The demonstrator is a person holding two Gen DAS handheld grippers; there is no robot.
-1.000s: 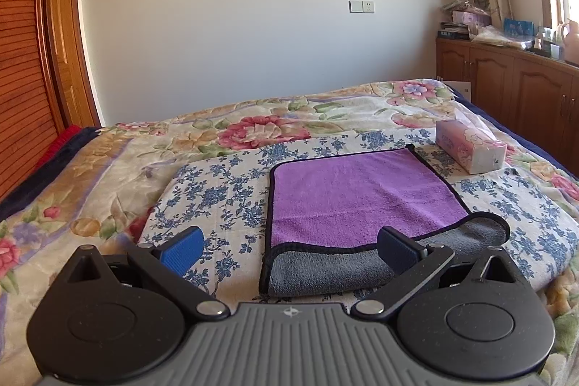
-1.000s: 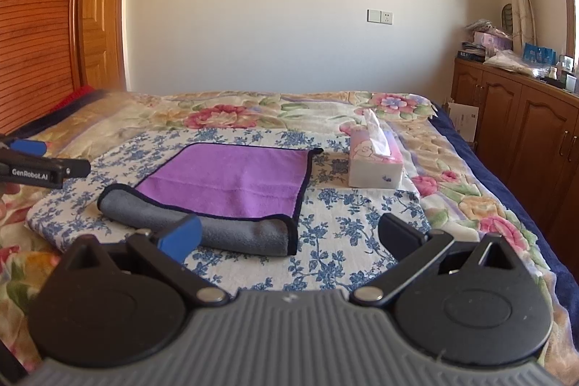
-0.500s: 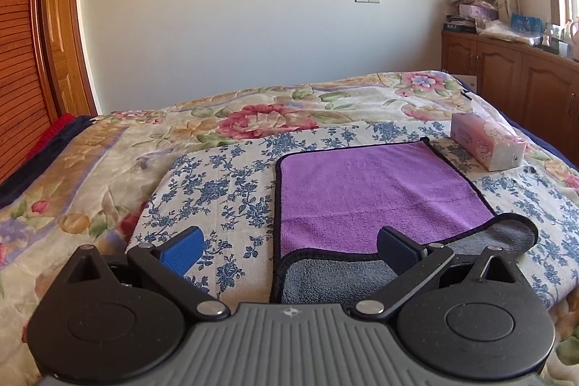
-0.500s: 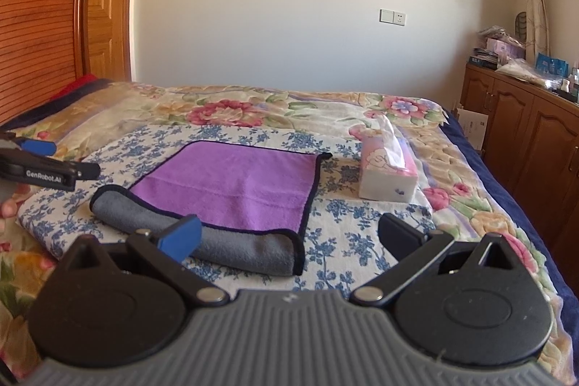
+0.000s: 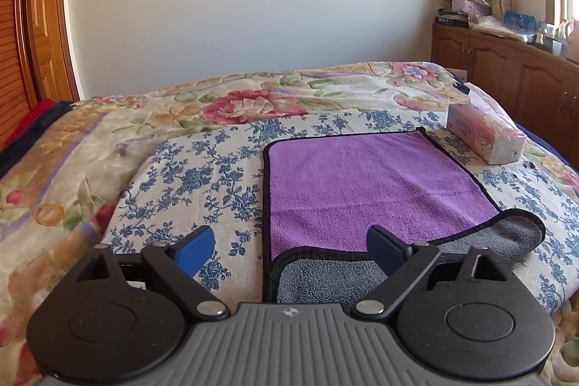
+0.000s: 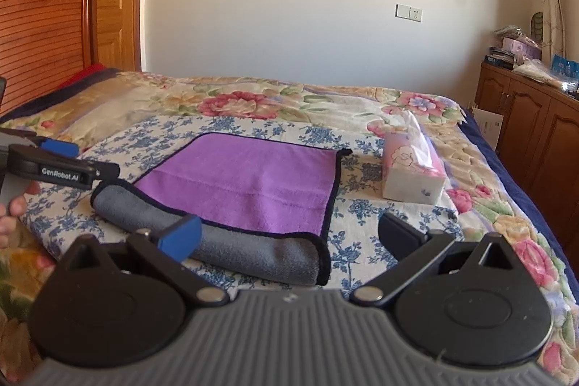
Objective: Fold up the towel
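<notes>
I hold a hand-held gripper in each hand above a bed (image 5: 108, 147) covered with a floral quilt. My left hand-held gripper (image 5: 289, 246) has its two fingers spread wide, pinching nothing, and it hovers just short of the near edge of the towel (image 5: 362, 187). The towel is purple on its upper face with a dark trim, lying flat on a blue-flowered cloth (image 5: 202, 176) that sits on top of the quilt. Its near edge is turned back toward the far side, showing the grey underside as a soft rolled band. My right hand-held gripper (image 6: 289, 234) is also spread wide and grips nothing; it hangs over the near right corner of the towel (image 6: 246, 183), its blue left fingertip (image 6: 181, 237) in front of the grey band. In the right wrist view, my left hand-held gripper (image 6: 65, 161) appears at the far left, near the towel's left end but not touching it. A pink tissue box (image 6: 412, 172) stands on the flowered cloth just to the right of the towel. A wooden cabinet (image 6: 528, 132) lines the right wall, and a wooden door (image 6: 108, 6) is at the left.
</notes>
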